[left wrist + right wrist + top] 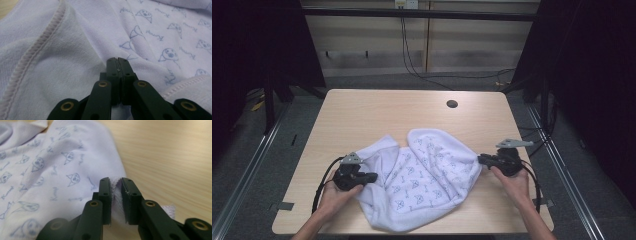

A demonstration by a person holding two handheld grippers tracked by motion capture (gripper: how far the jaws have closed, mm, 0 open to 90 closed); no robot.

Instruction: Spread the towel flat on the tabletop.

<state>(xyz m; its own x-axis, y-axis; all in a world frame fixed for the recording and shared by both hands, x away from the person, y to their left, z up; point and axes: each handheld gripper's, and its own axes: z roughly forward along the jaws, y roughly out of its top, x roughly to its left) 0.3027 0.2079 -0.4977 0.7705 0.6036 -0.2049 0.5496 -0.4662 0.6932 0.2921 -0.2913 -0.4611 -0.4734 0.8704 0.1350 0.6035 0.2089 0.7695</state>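
1. White printed garment (422,175) lies crumpled on the near half of the table (362,115), between both hands; small blue animal-face print, stitched hems showing.
2. Left claw (371,176) sits at the garment's left side. In the left gripper view its jaws are pressed together with no gap, tips against the cloth (75,50) — whether a fold is actually pinched between them, cannot tell.
3. Right claw (481,160) is at the garment's right edge. In the right gripper view the jaws (115,195) are clamped on the hem edge, a strip of white fabric visible between them, bare wood beside it.
4. Step in hand, as a judgement: likely spreading or flattening the garment, with a grip on each side.
5. To do it well — confirm the left claw really holds fabric before pulling; re-pinch near the seam if not.
6. Pull both sides apart evenly and low over the table, so the bunched middle opens.
7. Risk: the right grip is shallow, only on the edge, and may slip under tension.
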